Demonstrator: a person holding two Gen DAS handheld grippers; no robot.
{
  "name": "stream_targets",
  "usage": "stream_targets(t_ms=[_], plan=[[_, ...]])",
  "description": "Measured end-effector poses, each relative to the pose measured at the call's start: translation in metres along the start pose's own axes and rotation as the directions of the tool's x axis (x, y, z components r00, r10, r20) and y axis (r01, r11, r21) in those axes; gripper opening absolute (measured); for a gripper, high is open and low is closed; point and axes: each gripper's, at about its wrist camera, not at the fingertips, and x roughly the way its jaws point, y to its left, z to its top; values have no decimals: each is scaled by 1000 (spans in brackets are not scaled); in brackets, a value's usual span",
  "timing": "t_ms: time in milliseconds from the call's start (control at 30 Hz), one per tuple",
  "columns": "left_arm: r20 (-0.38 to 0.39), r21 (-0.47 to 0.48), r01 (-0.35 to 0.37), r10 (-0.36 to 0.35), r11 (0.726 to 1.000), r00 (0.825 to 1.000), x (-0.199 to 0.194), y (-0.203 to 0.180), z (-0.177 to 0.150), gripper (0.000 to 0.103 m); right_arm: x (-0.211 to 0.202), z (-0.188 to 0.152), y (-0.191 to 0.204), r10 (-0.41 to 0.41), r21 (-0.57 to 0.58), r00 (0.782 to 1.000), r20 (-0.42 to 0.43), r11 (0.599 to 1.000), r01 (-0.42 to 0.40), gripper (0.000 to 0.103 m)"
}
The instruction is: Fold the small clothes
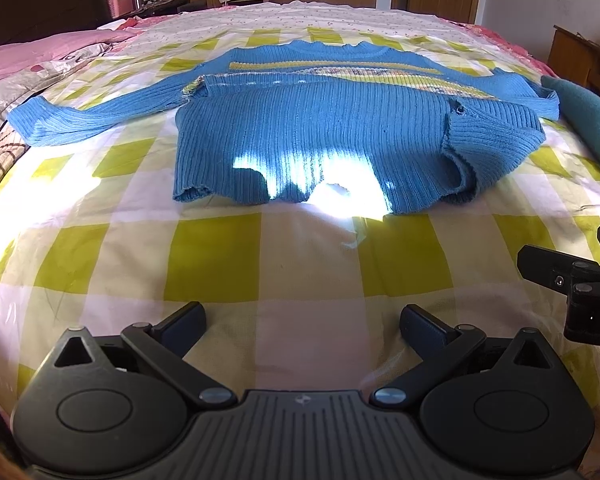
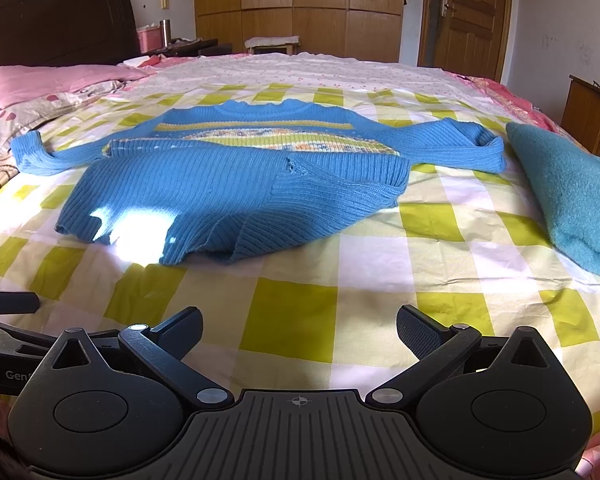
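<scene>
A small blue ribbed sweater with yellow and patterned stripes lies on the checked bedspread; it also shows in the right wrist view. Its bottom half is folded up over the chest. One sleeve stretches out to the left; the right sleeve is folded back along its side. My left gripper is open and empty, hovering above the bedspread in front of the sweater's hem. My right gripper is open and empty, beside the left one; part of it shows in the left wrist view.
A teal folded cloth lies on the bed right of the sweater. Pink pillows sit at the left by the dark headboard. Wooden wardrobes and a door stand behind the bed. A wooden cabinet is at the right.
</scene>
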Motion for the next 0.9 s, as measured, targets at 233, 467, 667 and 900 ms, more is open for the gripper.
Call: stream_targets(t_ms=[233,467,667,900], plan=[[2,-2,2,-2,1000,1000,0,0,0,103,-3,-2,-1,3,2,1000,2,1000,-3,103],[3,0,12,-12,1000,1000,-1,1,-1,103,-3,-2,-2,5,7,1000,7,1000,-5,103],[19,-1,36,-36,999,999,-11,6,-2,103,-4,6,-6,19,16,1000,23,1000,-20,103],[139,14,-1,-1,1000,990,-29,20,23,103,2,32,-15,39,28,998,55,999,-40,101]])
